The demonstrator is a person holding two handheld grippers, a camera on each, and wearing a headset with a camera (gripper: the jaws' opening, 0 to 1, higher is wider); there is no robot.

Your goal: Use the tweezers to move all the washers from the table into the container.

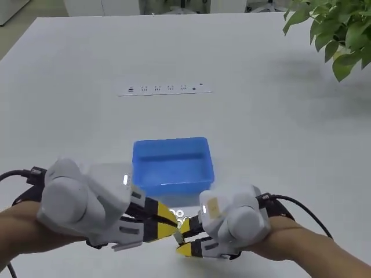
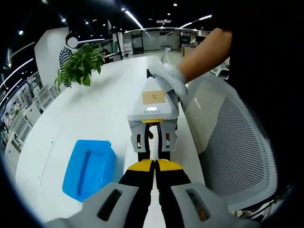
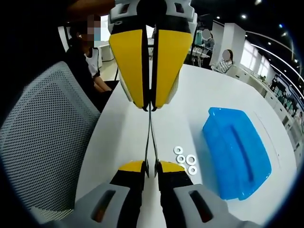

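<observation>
Left gripper (image 3: 151,107) and right gripper (image 3: 151,165) tip to tip, both jaws clenched on slim metal tweezers (image 3: 151,137), small silver ring washers (image 3: 186,159) at 3 o'clock in the right gripper view, blue plastic rectangular container (image 3: 237,152) beyond, white bench (image 3: 123,137)

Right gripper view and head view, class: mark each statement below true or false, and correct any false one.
1. The washers lie inside the blue container. False: they lie on the table, beside the container.
2. The tweezers run between the left gripper and the right gripper. True.
3. The right gripper's jaws are spread wide apart. False: they are closed on the tweezers.
4. A leafy plant shows at the far right of the head view. True.
</observation>
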